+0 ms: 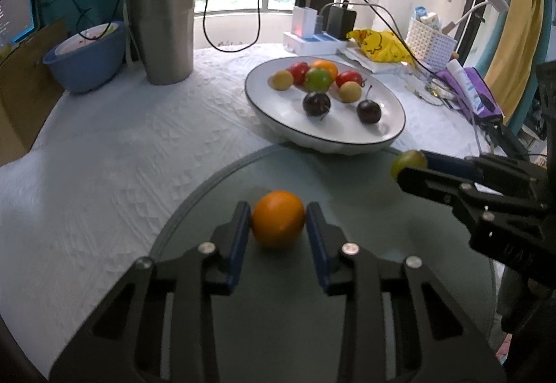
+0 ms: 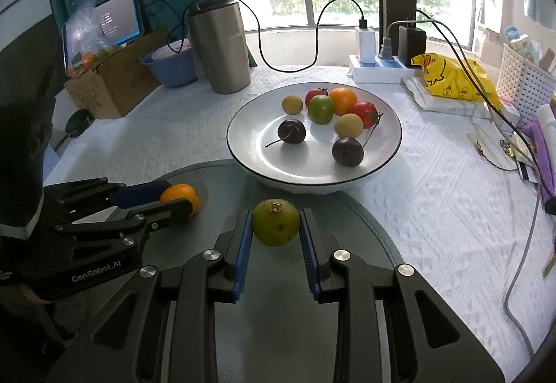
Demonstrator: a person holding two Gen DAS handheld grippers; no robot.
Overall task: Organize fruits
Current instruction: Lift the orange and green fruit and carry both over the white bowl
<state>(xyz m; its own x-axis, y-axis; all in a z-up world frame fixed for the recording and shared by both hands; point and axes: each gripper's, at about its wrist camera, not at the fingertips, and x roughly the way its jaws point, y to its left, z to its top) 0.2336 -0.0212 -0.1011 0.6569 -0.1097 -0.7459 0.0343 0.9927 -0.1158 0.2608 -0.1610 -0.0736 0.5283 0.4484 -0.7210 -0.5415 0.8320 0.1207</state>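
Observation:
An orange (image 1: 278,219) lies on a round glass board (image 1: 208,188), and my left gripper (image 1: 278,209) is shut on it, one blue pad against each side. My right gripper (image 2: 275,214) is shut on a green fruit (image 2: 275,223) held just over the same board (image 2: 365,212). Each gripper shows in the other view: the left gripper (image 2: 180,198) with the orange (image 2: 179,195) at lower left, the right gripper (image 1: 410,167) with the green fruit (image 1: 406,162) at right. Behind the board, a white plate (image 1: 392,136) (image 2: 243,167) holds several small fruits.
A steel tumbler (image 1: 163,25), a blue bowl (image 1: 87,66) and a cardboard box (image 2: 111,87) stand at the back left. A power strip (image 2: 378,68) with black cables, a yellow bag (image 2: 455,77) and a white basket (image 2: 521,80) crowd the back right. White cloth covers the table.

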